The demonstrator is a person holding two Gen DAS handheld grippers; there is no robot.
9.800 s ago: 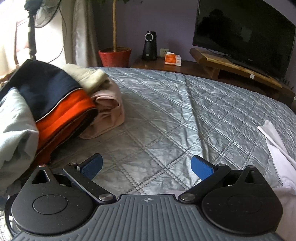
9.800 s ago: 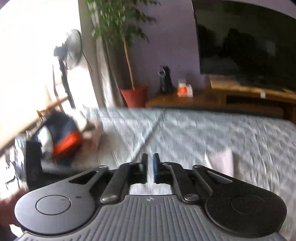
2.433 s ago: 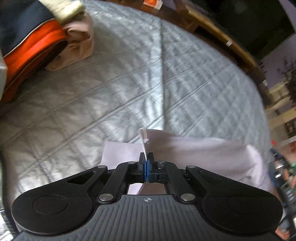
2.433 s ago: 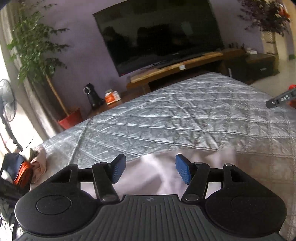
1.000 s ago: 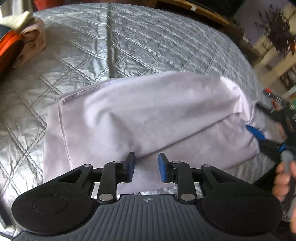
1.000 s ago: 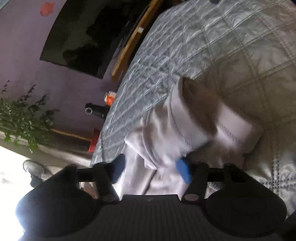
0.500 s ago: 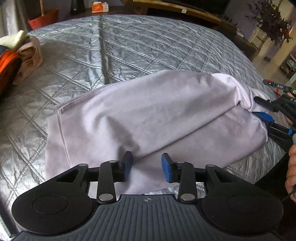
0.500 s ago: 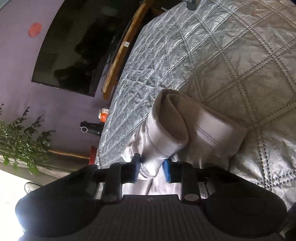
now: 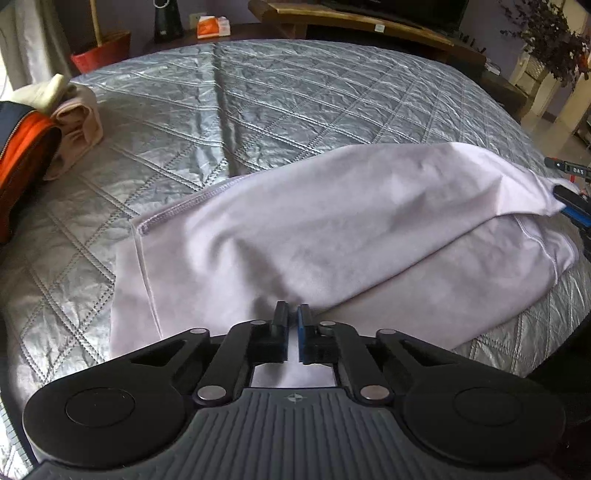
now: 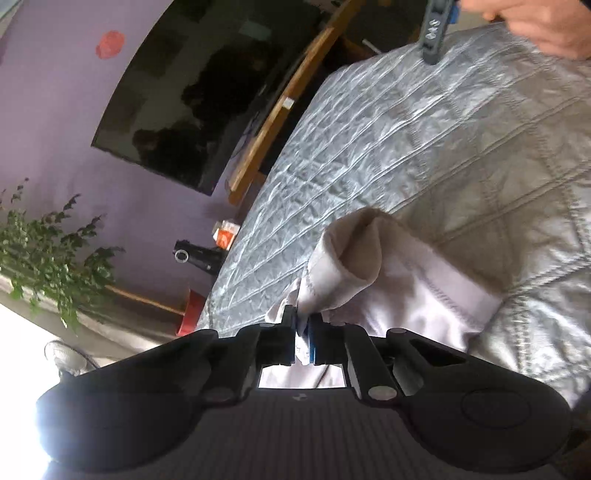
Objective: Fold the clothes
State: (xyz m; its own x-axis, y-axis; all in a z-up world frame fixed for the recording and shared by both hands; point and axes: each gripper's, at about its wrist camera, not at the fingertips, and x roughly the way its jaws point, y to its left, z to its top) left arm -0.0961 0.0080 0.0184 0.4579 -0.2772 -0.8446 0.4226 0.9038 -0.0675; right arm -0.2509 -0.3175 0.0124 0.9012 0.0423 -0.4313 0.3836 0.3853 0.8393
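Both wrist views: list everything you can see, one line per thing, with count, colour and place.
garment: one, pale lilac, folded over on the near part of the bed
quilt: one, silver-grey, covering the bed
pile of clothes: one, navy, orange, beige and cream, at the bed's left edge
plant pot: one, red, on the floor beyond the bed
tissue box: one, orange and white, on the wooden unit
black device: one, beside the tissue box
television: one, black, above the wooden shelf
fan: one, by the bright window
left gripper: black with blue fingers, closed on the garment's near fold
right gripper: closed on the garment's hem
hand: one, top right of the right view
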